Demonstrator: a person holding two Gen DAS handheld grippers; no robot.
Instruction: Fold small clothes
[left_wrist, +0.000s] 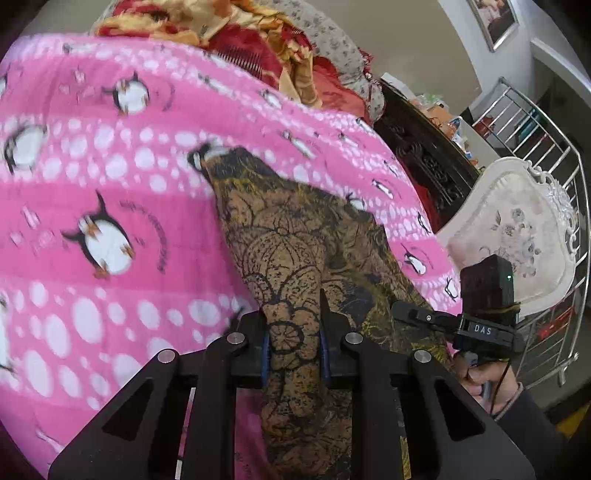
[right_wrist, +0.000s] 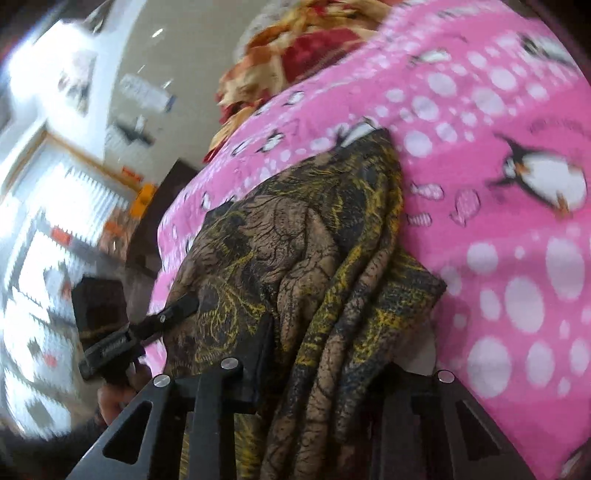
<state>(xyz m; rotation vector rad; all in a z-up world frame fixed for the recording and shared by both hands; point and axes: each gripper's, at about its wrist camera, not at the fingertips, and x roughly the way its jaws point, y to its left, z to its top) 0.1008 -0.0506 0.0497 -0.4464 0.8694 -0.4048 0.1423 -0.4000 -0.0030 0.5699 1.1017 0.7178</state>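
With both the left gripper (left_wrist: 294, 347) and right gripper (right_wrist: 328, 354) nipped narrowly onto the brown patterned garment (left_wrist: 295, 236), you lift evenly, keeping its edge taut above the pink penguin blanket (left_wrist: 92, 177).

I am working in a home bedroom: a bed under a pink fleece penguin-print blanket (left_wrist: 110, 177), a cream floral upholstered chair (left_wrist: 517, 236), a framed wall picture (left_wrist: 493, 18).

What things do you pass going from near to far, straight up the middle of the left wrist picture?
Left gripper pinching the brown patterned cloth → pink penguin blanket → red and gold bedding heaped at the far end.
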